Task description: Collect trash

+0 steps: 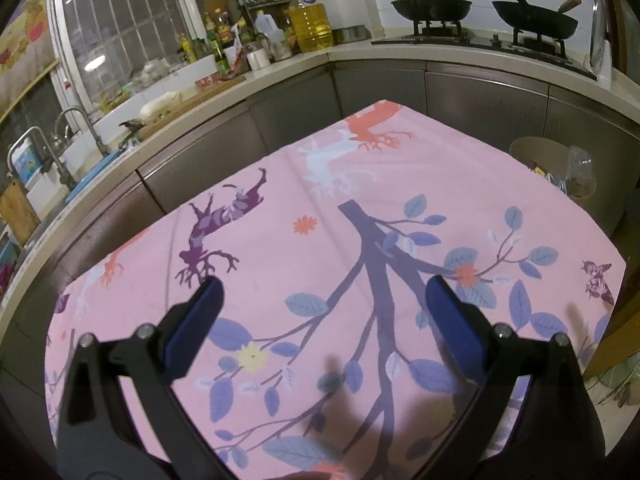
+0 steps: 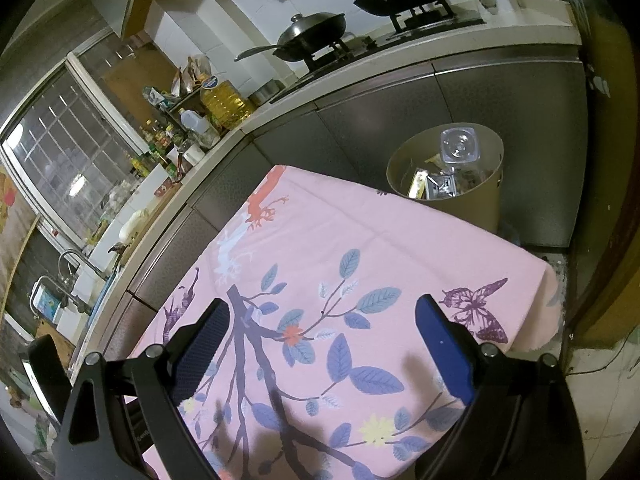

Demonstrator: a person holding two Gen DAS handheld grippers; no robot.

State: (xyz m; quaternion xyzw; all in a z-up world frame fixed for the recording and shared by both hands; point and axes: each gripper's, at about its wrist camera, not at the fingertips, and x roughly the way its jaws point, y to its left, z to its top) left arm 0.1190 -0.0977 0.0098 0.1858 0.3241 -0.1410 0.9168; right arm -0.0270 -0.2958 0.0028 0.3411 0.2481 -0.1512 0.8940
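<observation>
while both jaws gape wide, left hand-held gripper (image 1: 324, 292), right hand-held gripper (image 2: 322, 312), round tan bin (image 2: 480, 200), clear plastic bottle (image 2: 459, 146)

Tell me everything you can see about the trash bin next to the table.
The trash bin is a round, open-topped tan container, looking like plastic, standing upright on the floor between the pink tablecloth's far corner and the grey cabinets. It holds a clear plastic bottle sticking up above the rim, plus crumpled wrappers and packaging. No lid shows. Neither tongs touch it.
</observation>
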